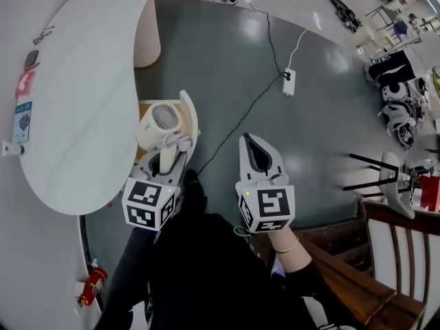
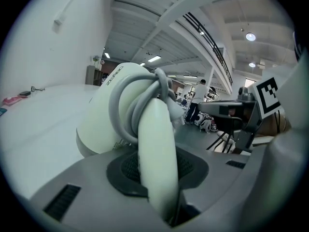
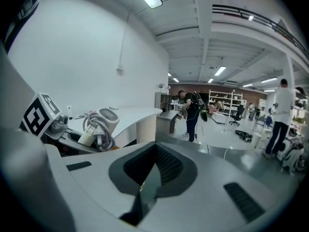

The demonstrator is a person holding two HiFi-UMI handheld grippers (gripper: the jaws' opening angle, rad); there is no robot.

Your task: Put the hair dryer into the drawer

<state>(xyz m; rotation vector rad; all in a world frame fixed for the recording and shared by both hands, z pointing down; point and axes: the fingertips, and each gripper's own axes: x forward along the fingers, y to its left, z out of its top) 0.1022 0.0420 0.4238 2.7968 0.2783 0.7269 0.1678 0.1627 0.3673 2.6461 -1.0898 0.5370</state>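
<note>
The cream hair dryer (image 1: 161, 121) has its grey cord wound round the handle. My left gripper (image 1: 167, 155) is shut on that handle, and the round rear grille faces up. In the left gripper view the handle (image 2: 157, 153) stands between the dark pads, with the body (image 2: 108, 115) beyond them. The dryer hangs over the open drawer (image 1: 190, 119), which sticks out from under the white table; a strip of its wooden inside (image 1: 143, 104) shows. My right gripper (image 1: 256, 146) is to the right over the floor, shut and empty. It sees the dryer (image 3: 99, 123) at its left.
The curved white table (image 1: 75, 95) fills the left, on a ribbed round leg (image 1: 146, 40). A black cable runs across the grey floor to a power strip (image 1: 288, 81). A fire extinguisher (image 1: 93, 285) lies at lower left. Wooden furniture (image 1: 375, 273) and a stool (image 1: 381, 174) are at the right.
</note>
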